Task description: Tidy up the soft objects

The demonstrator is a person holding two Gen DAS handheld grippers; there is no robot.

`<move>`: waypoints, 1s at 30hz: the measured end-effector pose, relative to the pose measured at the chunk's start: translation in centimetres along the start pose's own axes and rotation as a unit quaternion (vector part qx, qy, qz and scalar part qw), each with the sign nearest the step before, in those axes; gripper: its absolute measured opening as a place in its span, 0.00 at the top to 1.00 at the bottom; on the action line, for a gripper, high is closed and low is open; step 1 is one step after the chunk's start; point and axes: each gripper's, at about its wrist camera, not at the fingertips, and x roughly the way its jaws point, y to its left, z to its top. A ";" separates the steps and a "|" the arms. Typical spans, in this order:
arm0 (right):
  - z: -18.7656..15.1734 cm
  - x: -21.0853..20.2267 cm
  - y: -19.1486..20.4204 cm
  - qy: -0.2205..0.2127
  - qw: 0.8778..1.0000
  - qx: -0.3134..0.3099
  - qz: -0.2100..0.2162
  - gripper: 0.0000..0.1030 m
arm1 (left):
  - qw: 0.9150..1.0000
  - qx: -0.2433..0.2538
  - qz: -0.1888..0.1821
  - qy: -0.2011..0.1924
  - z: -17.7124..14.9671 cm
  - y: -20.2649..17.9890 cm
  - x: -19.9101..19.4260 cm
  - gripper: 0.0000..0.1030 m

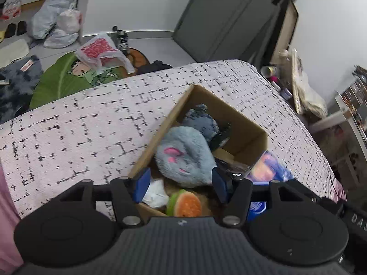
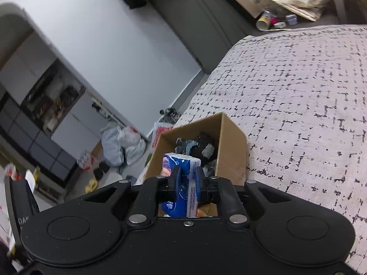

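Holding a blue plastic-wrapped tissue pack [image 2: 181, 178] clamped in my right gripper [image 2: 187, 183], over the brown cardboard box [image 2: 231, 142] for stowing. Left gripper [image 1: 180, 184]: spread wide, empty, above the grey plush mouse [image 1: 183, 158].

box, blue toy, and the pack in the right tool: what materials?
Box: corrugated cardboard by the look, matte brown, with raw cut edges. Blue toy: plush, fuzzy pile with pink stitched patches. Pack: probably tissues in thin plastic film; glossy blue print, and it pinches in between the right tool's fingers.
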 end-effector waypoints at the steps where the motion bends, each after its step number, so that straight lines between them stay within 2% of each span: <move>1: -0.1 0.1 0.1 0.006 1.000 0.001 0.005 0.83 | 1.000 -0.006 -0.004 0.000 0.1 0.3 0.0 0.44; 4: -0.3 0.0 0.3 0.010 1.000 -0.005 -0.002 0.75 | 1.000 -0.013 -0.011 -0.003 0.3 0.5 -0.5 0.44; 6: -0.4 -0.3 0.4 0.009 1.000 -0.004 -0.009 0.67 | 1.000 0.002 -0.001 -0.006 0.3 0.0 -1.0 0.44; 8: -0.4 -0.8 0.5 0.007 1.000 -0.007 -0.013 0.65 | 1.000 0.015 -0.007 -0.008 0.3 -0.5 -1.5 0.44; 12: -0.2 -2.4 0.7 0.000 1.000 -0.008 -0.023 0.53 | 0.999 0.030 -0.012 -0.004 0.1 -1.4 -2.6 0.43; 16: 0.1 -4.3 1.0 0.003 1.000 0.009 -0.023 0.49 | 0.999 0.047 0.015 0.001 -0.8 -1.9 -3.8 0.30; 21: -0.2 -6.9 1.9 -0.014 0.999 -0.007 -0.044 0.28 | 0.998 0.067 0.020 0.000 -1.3 -2.5 -6.4 0.24; 28: -0.1 -11.3 2.7 -0.032 0.998 -0.008 -0.047 0.12 | 0.996 0.082 0.007 -0.026 -2.4 -3.0 -11.2 0.11; 30: -0.2 -12.6 3.2 -0.042 0.998 -0.014 -0.048 0.04 | 0.996 0.086 0.009 -0.031 -2.8 -3.2 -12.4 0.10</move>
